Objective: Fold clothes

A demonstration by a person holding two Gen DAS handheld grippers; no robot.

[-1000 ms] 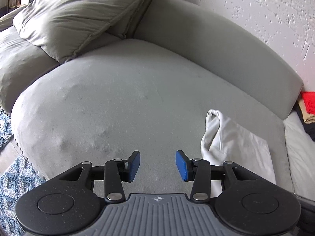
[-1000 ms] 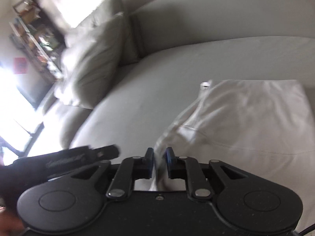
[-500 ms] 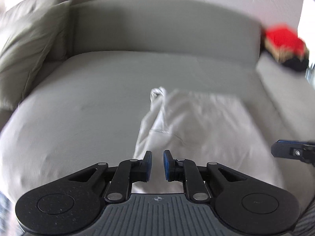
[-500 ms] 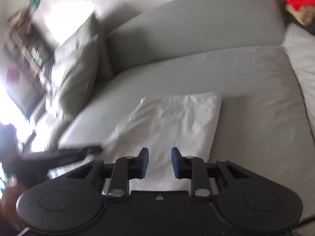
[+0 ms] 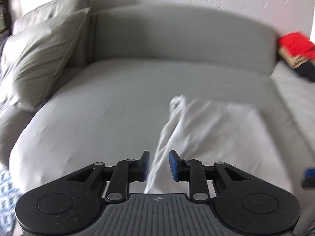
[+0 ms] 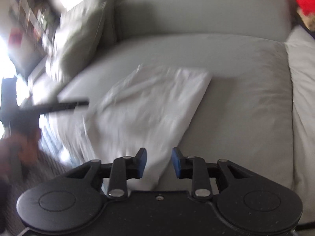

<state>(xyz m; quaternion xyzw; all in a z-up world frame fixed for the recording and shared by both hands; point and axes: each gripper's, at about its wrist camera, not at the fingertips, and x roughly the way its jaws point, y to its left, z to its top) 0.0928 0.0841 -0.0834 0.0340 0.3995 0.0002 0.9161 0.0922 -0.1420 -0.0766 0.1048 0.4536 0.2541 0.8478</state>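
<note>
A white folded garment (image 5: pixel 216 137) lies on the grey sofa seat (image 5: pixel 108 108), blurred by motion. My left gripper (image 5: pixel 159 165) is open, and the garment's near left edge runs between its blue pads (image 5: pixel 173 166). In the right wrist view the same garment (image 6: pixel 149 108) spreads ahead of me, its near corner under my right gripper (image 6: pixel 159 163), which is open with nothing pinched. The left gripper (image 6: pixel 59 106) shows there as a dark blurred bar held by a hand (image 6: pixel 17 149). A blue tip of the right gripper (image 5: pixel 309 175) shows at the left view's right edge.
Two grey pillows (image 5: pixel 43 55) lean in the sofa's left corner, below the backrest (image 5: pixel 187 35). A stack of red, tan and dark clothes (image 5: pixel 297 55) sits on the adjoining cushion at the right. A blue-white rug (image 5: pixel 7 192) lies off the left edge.
The right gripper, shut on the garment's edge a second ago, has opened and drawn back. The left gripper swung from bare cushion to the garment's left edge, narrowed, then widened again.
</note>
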